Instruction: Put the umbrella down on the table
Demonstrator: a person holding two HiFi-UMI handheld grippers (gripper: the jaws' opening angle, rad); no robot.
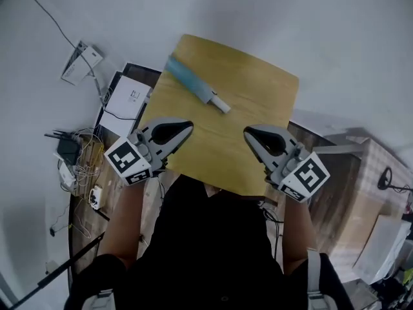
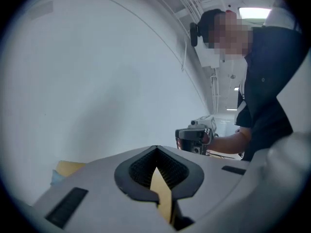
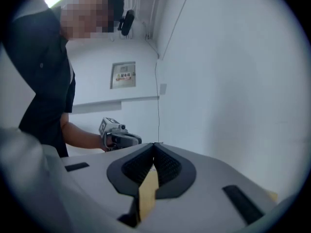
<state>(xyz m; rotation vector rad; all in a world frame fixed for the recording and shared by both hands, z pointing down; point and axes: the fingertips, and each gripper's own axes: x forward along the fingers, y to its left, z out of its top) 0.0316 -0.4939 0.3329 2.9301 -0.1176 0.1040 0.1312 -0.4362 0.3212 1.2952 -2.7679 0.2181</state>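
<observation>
Umbrella flat on table; both grippers off it, nothing held.

Folded blue umbrella (image 1: pixel 192 84) lies slantwise on the far-left part of the wooden table (image 1: pixel 264 102), white handle end toward the table's middle, nothing touching it. Left gripper (image 1: pixel 188 127) & right gripper (image 1: pixel 248 133) hang over the table's near edge, well apart from the umbrella, tips turned toward each other w/ a gap between them. Each gripper's fingers are pressed together at the tips, nothing between them. On the floor left of the table: a white box (image 1: pixel 126 95) & a tangle of cables (image 1: pixel 77 166).
</observation>
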